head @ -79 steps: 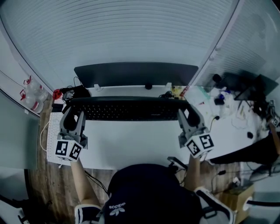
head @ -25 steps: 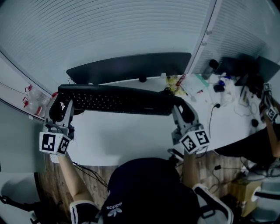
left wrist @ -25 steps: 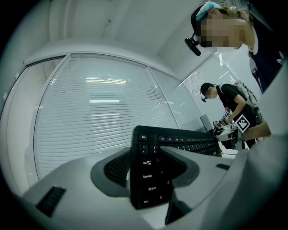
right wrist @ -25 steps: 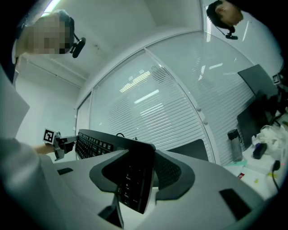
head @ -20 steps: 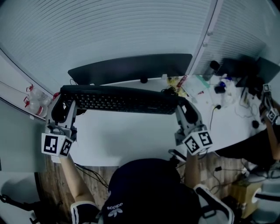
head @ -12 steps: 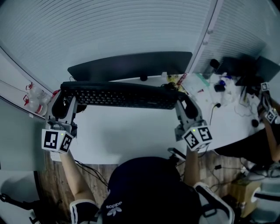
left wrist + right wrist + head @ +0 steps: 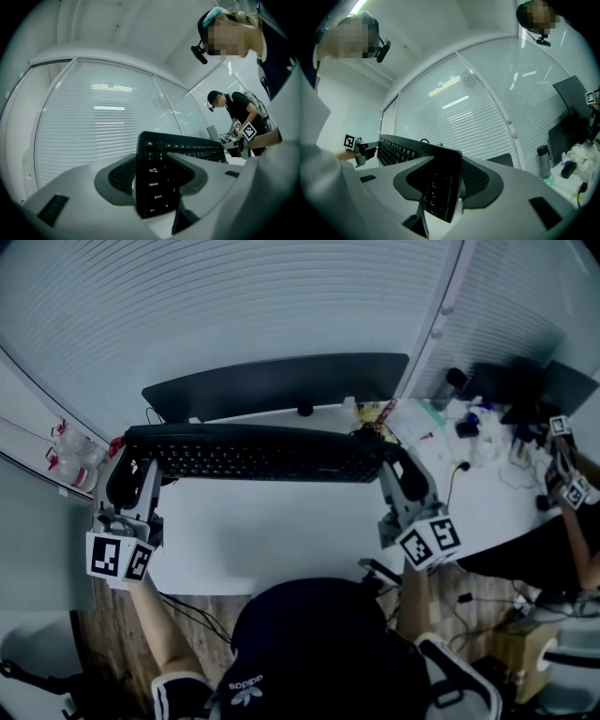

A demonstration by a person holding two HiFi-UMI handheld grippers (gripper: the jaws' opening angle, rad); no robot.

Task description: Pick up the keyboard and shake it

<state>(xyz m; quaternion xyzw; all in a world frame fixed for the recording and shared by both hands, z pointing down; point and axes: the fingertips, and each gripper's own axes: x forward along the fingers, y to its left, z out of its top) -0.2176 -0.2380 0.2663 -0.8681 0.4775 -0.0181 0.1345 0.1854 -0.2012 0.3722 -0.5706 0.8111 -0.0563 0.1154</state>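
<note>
Left gripper (image 7: 154,180): clenched on the left end of the keyboard (image 7: 258,454), pads bearing on its two faces at the Esc-to-Ctrl column.

Right gripper (image 7: 443,187): likewise clamped, on the number-pad end.

The keyboard spans between the two grippers, roughly level, over the far part of the white desk (image 7: 272,535) and just in front of the dark monitor (image 7: 277,385). From the steep head view it appears raised off the desk, though the gap beneath cannot be confirmed.

Assessment: one grip at each end likely shares the weight and resists twist in so long a board, which suits shaking it. Both grips sit near the edge, so hard shaking could loosen them.

A cluttered desk (image 7: 487,442) lies well apart to the right.
</note>
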